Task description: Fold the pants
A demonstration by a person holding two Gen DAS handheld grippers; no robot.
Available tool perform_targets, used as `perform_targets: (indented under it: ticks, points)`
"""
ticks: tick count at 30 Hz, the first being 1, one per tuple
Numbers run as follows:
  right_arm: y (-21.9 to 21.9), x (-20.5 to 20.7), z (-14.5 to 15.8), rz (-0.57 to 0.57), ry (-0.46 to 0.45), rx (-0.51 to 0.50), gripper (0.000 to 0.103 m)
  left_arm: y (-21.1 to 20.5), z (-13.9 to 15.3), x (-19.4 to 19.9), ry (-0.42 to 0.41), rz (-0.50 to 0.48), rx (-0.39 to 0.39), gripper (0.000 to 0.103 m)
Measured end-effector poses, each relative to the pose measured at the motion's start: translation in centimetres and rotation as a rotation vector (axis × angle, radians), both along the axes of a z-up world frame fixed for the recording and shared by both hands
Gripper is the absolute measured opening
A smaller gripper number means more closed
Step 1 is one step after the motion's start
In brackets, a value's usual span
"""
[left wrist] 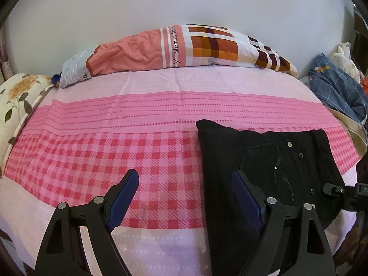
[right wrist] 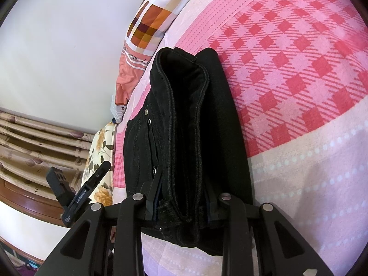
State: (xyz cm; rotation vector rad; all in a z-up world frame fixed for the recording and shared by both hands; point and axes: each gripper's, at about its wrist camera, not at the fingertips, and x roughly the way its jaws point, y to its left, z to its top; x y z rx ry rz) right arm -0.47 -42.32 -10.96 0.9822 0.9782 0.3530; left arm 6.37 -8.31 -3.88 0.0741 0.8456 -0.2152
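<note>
Between the blue pads of the right gripper point(right wrist: 182, 203) a thick bundle of folded black pants point(right wrist: 191, 124) is clamped, several stitched layers pressed together where the jaws close on them. From that grip the pants run away from the camera across the bed, the rolled fold standing up a little and ending in a rounded loop near the far pillow. Small metal rivets show along the left side of the fabric.

The left gripper point(left wrist: 184, 195) has its jaws spread wide with nothing between them. One blue pad hangs over the checked sheet; the other hangs over the near left edge of the pants point(left wrist: 264, 161), and whether it touches the cloth cannot be told. In the left wrist view the pants lie folded in a dark block on the right side of the bed, a pocket with rivets facing up.

Under everything lies a pink and red checked bedsheet point(left wrist: 92, 156) with a striped pink band farther back. A patchwork pillow point(left wrist: 184, 46) rests along the white wall point(left wrist: 161, 0). A floral cushion point(left wrist: 20, 96) sits at the left edge, and blue plaid cloth point(left wrist: 338, 87) is heaped at the right.
</note>
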Motion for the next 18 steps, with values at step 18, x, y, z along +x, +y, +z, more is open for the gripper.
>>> perform_targets:
  ticks: [18]
  points:
    - [-0.1,-0.1,-0.4,-0.005,0.002,0.010,0.025,-1.2,-1.8,0.2,0.104,-0.052,0.007,0.084]
